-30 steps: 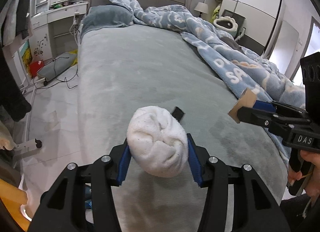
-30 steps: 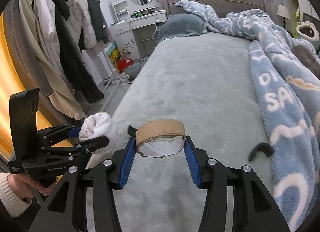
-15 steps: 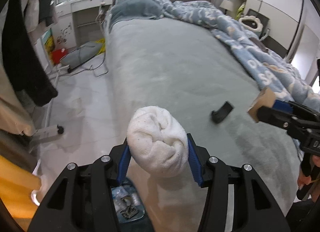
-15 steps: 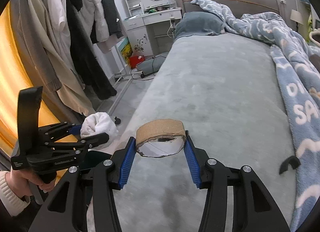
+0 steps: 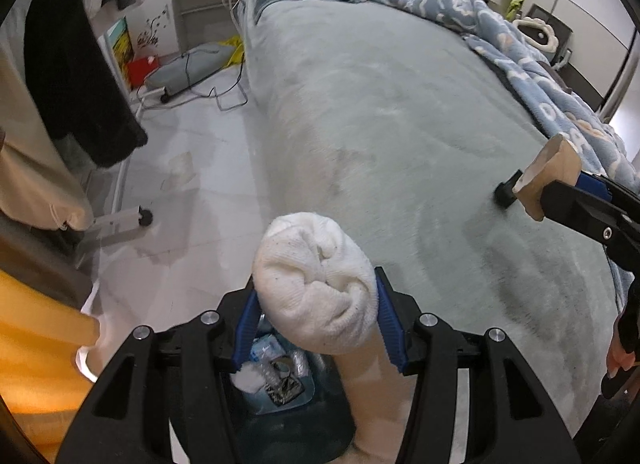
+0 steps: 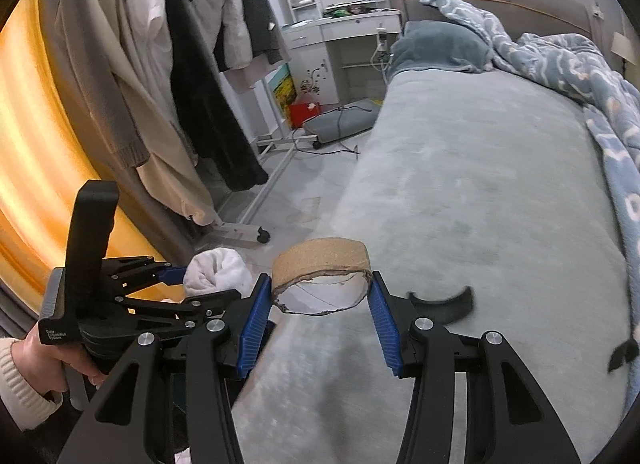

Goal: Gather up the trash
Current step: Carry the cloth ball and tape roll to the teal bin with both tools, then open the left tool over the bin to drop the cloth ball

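Observation:
My left gripper (image 5: 316, 324) is shut on a balled white sock (image 5: 316, 288) and holds it over the bed's left edge, above a blue trash bin (image 5: 280, 388) with wrappers inside. The sock also shows in the right wrist view (image 6: 216, 276). My right gripper (image 6: 320, 316) is shut on a brown cardboard tape core (image 6: 320, 264), held over the grey bed (image 6: 480, 183); the core shows at the right of the left wrist view (image 5: 550, 171). A curved black scrap (image 6: 444, 302) lies on the bed just beyond the core.
A blue patterned blanket (image 6: 580, 75) is heaped along the bed's right side. A clothes rack with coats (image 6: 160, 63) stands left of the bed. A grey cushion (image 5: 188, 67), a red box and cables lie on the floor by a white dresser (image 6: 340, 35).
Both grippers have swung left, toward the bed's edge and the floor. The bin has come into view under the sock. Both grips are unchanged.

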`<act>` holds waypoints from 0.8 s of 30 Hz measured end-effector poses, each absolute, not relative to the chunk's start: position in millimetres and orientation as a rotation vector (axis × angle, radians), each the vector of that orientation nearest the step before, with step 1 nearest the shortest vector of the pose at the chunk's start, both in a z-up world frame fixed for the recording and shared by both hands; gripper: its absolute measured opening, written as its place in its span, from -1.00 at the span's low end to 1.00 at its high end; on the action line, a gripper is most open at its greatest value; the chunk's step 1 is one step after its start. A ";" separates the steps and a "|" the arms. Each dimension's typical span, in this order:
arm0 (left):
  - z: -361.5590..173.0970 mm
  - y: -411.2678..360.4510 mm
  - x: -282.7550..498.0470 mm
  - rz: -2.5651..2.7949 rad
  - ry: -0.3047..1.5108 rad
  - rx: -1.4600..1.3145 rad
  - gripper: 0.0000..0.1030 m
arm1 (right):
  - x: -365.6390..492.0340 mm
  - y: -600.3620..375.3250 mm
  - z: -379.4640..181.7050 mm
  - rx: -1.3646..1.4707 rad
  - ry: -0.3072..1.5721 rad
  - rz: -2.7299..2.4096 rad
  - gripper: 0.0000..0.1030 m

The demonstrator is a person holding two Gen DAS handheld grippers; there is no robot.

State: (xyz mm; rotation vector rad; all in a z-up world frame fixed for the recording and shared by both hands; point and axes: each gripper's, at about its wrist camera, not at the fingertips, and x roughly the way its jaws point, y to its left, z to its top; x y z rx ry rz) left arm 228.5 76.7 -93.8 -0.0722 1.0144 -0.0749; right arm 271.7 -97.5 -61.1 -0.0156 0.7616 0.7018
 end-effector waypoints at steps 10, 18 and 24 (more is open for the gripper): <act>-110.0 115.0 222.7 -0.041 1.098 -0.134 0.07 | 273.4 -54.3 -66.8 -0.038 0.778 0.762 -0.03; -130.3 141.8 217.8 -0.010 1.186 -0.166 0.08 | 269.6 -20.3 -73.4 -0.070 0.793 0.815 -0.03; -143.0 155.5 212.5 -0.023 1.237 -0.185 0.10 | 268.4 -0.9 -79.8 -0.083 0.808 0.833 -0.03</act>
